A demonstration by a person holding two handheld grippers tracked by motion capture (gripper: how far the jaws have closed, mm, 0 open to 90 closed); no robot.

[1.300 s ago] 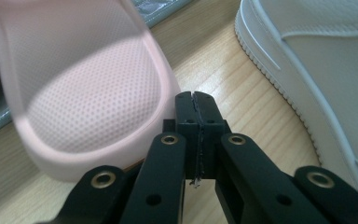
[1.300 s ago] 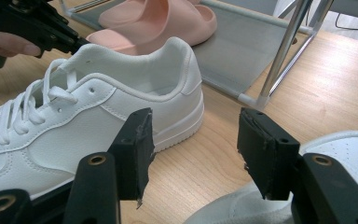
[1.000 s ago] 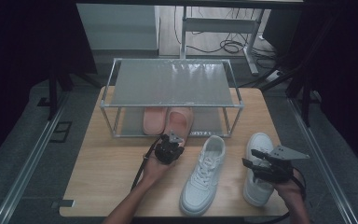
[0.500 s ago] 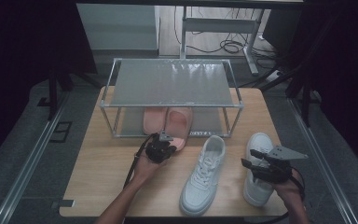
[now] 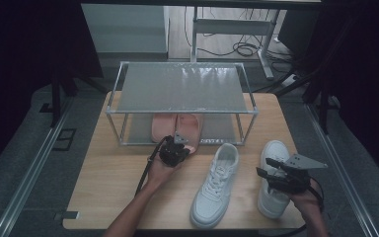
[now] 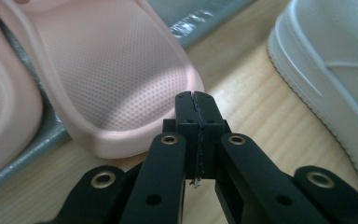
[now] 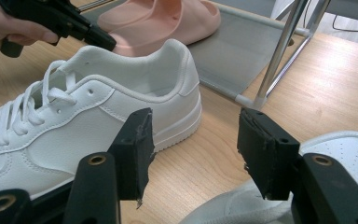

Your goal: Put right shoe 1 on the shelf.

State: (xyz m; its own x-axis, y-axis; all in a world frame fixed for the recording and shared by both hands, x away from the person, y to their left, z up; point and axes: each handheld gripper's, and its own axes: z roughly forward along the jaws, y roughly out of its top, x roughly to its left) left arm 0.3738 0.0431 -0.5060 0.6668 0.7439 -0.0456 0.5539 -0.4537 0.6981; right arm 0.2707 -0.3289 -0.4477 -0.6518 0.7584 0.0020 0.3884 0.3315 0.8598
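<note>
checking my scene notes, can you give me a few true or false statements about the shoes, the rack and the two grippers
1. The left gripper has its jaws closed, empty, at the heel edge of a pink slipper. True.
2. The right gripper is clamped on a white sneaker. False: its jaws stand open with nothing between them, above the right white sneaker.
3. The pink slippers sit on the top shelf of the rack. False: they lie on the lower shelf.
4. Two white sneakers lie on the table in front of the rack. True.
5. The left white sneaker is laced. True.
</note>
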